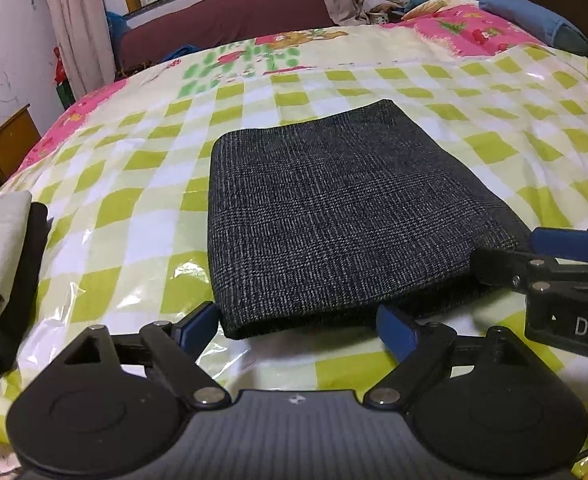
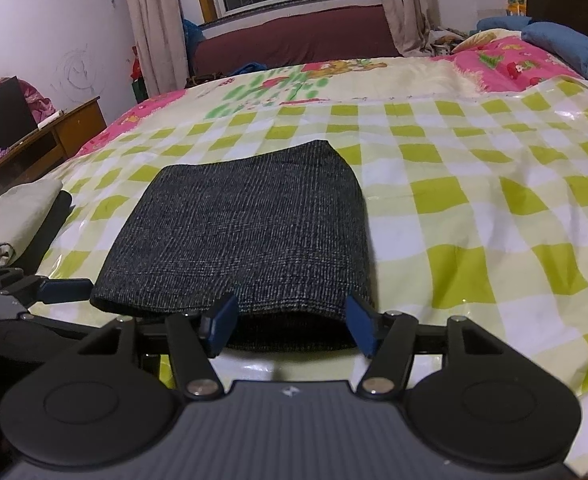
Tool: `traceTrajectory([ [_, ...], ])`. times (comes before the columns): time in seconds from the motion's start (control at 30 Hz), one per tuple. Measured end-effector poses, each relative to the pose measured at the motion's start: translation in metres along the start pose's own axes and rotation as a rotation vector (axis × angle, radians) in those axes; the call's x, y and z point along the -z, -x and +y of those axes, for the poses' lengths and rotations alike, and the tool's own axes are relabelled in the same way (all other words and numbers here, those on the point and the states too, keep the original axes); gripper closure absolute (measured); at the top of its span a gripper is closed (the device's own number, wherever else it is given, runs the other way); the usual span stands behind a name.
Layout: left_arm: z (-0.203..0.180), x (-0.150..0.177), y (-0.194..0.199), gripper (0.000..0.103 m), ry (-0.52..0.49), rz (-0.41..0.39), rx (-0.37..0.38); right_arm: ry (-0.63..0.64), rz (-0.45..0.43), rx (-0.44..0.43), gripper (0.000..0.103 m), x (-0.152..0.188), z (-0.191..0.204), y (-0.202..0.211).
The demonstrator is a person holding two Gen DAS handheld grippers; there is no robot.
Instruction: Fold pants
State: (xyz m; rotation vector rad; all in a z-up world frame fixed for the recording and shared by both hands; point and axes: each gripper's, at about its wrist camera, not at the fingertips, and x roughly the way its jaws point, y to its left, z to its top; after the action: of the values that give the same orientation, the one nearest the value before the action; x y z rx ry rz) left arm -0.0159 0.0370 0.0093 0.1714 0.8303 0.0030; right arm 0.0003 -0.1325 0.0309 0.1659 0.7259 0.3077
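Left gripper: my left gripper (image 1: 296, 326) has its blue fingers spread wide. It holds nothing. It sits at the near edge of the pants, by their near left corner.
Right gripper: my right gripper (image 2: 290, 326) is spread wide too, with nothing in it. Its fingers sit on each side of the near right part of the pants.
Pants: the dark gray checked pants (image 1: 334, 208) lie in a neat flat bundle in the middle of the bed, on the green and white checked plastic sheet (image 1: 126, 184).
Other clothes: a folded beige cloth on a black one (image 1: 2, 248) sits at the left edge of the bed, well apart from the pants.
Step now: I think the folding is nearly done or done. The bundle looks square and tidy.
How to do it well: if I fold once more, I should pinch both near corners at the same height, grab all the layers, lift together, and lay them down slowly so the edges line up.
Watch out: the plastic sheet looks slippery, so the bundle may slide.
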Motion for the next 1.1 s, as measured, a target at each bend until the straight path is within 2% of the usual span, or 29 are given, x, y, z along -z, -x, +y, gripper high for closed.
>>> traceTrajectory([
  [0.63, 0.0036, 0.0011, -0.0032, 0.004, 0.027, 0.031, 0.006, 0.012, 0.036, 0.012, 0.039, 0.0038, 0.0054, -0.0010],
  [1.1, -0.0011, 0.0016, -0.0071, 0.004, -0.002, 0.044, -0.017, 0.012, 0.050, 0.028, 0.039, 0.0036, 0.0046, -0.0025],
])
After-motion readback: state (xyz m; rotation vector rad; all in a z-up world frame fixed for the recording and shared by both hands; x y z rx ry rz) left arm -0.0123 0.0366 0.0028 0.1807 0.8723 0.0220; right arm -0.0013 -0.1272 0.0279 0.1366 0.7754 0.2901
